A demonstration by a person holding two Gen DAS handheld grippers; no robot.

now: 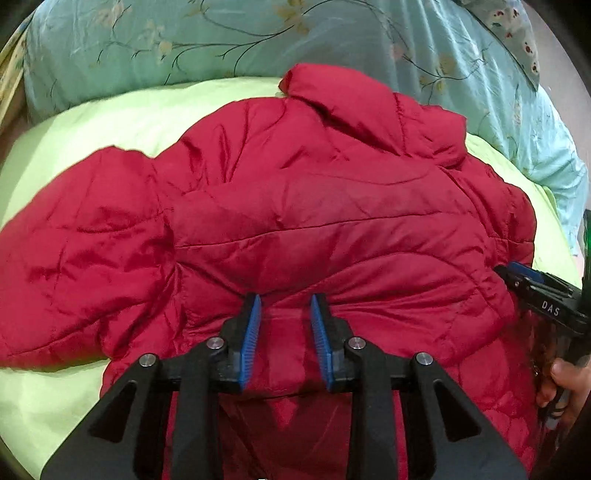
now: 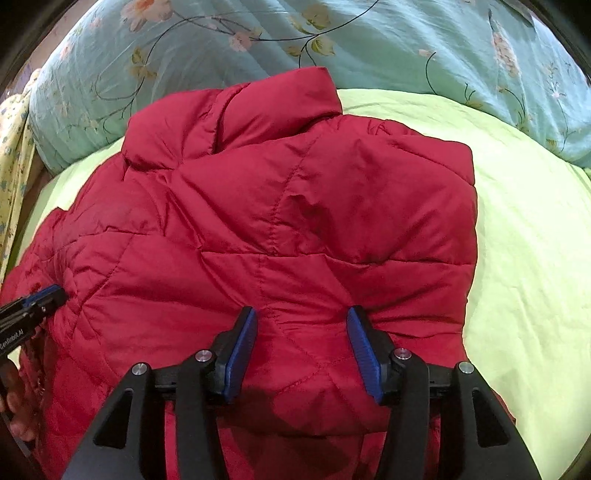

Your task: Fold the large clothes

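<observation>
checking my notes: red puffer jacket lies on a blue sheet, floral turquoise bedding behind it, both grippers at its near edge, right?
Not quite: the sheet under the red puffer jacket is light green, not blue, as the right wrist view shows. The floral turquoise bedding does lie behind it, and the left gripper and right gripper are at its near edge.

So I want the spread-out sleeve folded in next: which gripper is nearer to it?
Left. The left gripper sits at the red puffer jacket's hem, just right of the spread sleeve. The right gripper is at the hem's opposite side, farther away.
</observation>
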